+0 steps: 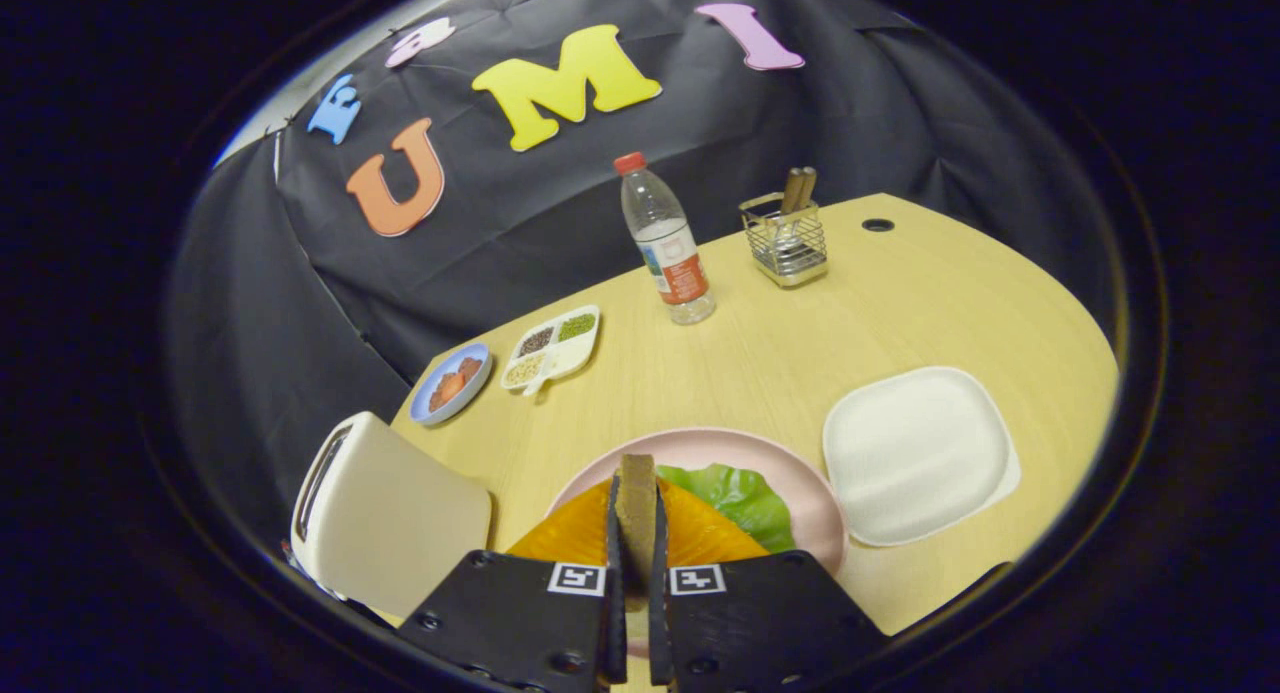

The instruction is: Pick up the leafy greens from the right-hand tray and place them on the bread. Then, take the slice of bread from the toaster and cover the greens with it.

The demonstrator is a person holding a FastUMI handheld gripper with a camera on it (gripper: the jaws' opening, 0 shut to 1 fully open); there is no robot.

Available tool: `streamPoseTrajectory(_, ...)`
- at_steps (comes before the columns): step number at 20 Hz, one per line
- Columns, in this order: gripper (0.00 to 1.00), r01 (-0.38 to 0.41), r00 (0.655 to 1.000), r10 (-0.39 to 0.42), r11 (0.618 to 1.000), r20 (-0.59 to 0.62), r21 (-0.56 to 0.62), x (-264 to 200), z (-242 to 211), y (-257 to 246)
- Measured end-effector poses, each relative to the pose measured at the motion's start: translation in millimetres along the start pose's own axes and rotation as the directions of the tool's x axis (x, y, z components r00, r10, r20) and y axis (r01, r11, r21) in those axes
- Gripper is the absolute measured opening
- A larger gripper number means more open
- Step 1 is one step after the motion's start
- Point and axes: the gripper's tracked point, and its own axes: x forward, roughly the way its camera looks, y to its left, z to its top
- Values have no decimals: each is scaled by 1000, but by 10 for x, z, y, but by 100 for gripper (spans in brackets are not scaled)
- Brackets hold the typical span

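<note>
My gripper (636,518) is shut on a slice of bread (636,508), held upright on edge between both fingers. Right below and beyond the fingers lies a pink plate (800,473) with the leafy greens (740,498) spread on it; the bread under the greens is hidden by the fingers. The held slice hangs over the left half of that plate. A cream toaster (385,518) stands to the left of the fingers, its slot facing up. To the right of the plate sits a white square tray (915,453) with nothing on it.
A water bottle with a red cap (668,243) and a wire holder with utensils (786,235) stand at the back of the wooden table (800,333). A blue dish of food (452,383) and a white divided tray of grains (553,348) sit beyond the toaster.
</note>
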Motion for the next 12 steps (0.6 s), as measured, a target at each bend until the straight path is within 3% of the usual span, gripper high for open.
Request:
streamPoseTrajectory(4, 13, 11, 999, -10, 999, 37, -30, 45, -12, -208)
streamPoseTrajectory(8, 34, 51, 994, -34, 986, 108, -157, -11, 22, -256)
streamPoseTrajectory(12, 46, 174, 971, -119, 945, 207, -276, -147, 77, -271)
